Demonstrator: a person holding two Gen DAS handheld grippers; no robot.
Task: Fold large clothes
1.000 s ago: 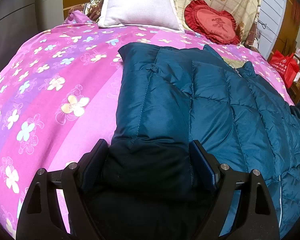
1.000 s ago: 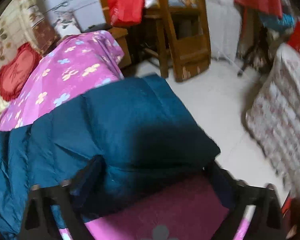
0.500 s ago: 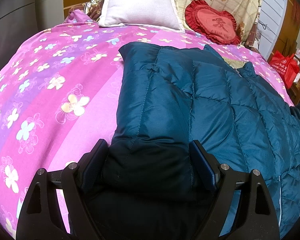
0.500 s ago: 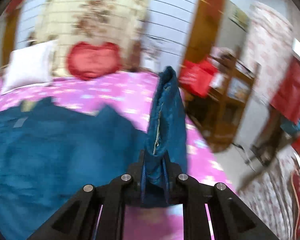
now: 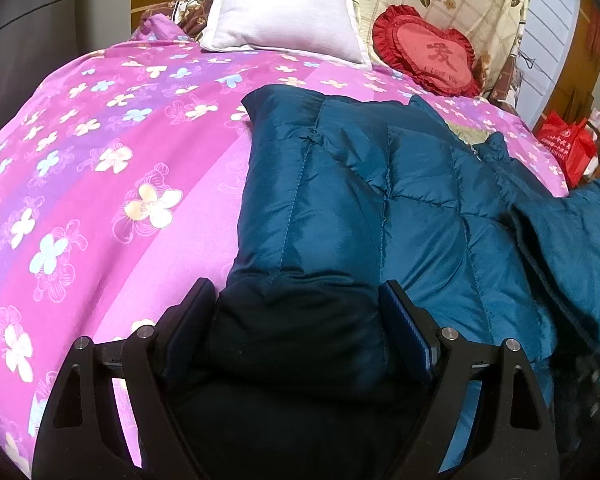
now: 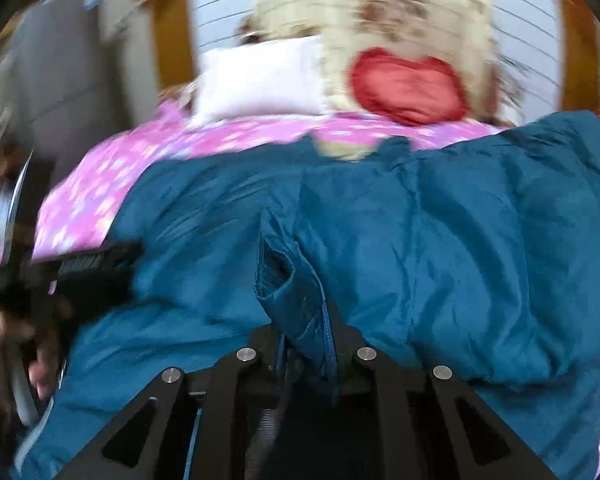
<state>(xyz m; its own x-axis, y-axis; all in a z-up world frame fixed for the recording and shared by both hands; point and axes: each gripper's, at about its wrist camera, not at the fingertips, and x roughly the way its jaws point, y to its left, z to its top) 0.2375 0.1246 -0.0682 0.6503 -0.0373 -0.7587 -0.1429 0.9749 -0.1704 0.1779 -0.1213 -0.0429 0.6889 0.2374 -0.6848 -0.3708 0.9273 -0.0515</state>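
A teal quilted down jacket (image 5: 380,200) lies spread on the pink flowered bed. One side is folded over, and its dark cuff sits between the wide-open fingers of my left gripper (image 5: 300,320), which rests on it. My right gripper (image 6: 312,344) is shut on a fold of the same jacket (image 6: 460,248) and holds it lifted over the jacket's body. That lifted flap shows at the right edge of the left wrist view (image 5: 580,240). The left gripper also shows, blurred, at the left of the right wrist view (image 6: 92,268).
The pink flowered bedspread (image 5: 100,160) covers the bed. A white pillow (image 5: 284,8) and a red heart cushion (image 5: 428,56) lie at the head, before a floral cushion. A red bag (image 5: 568,144) stands off the bed's right side.
My right gripper shut on the jacket's right edge and swung it up and leftward over the jacket. The left gripper has stayed put.
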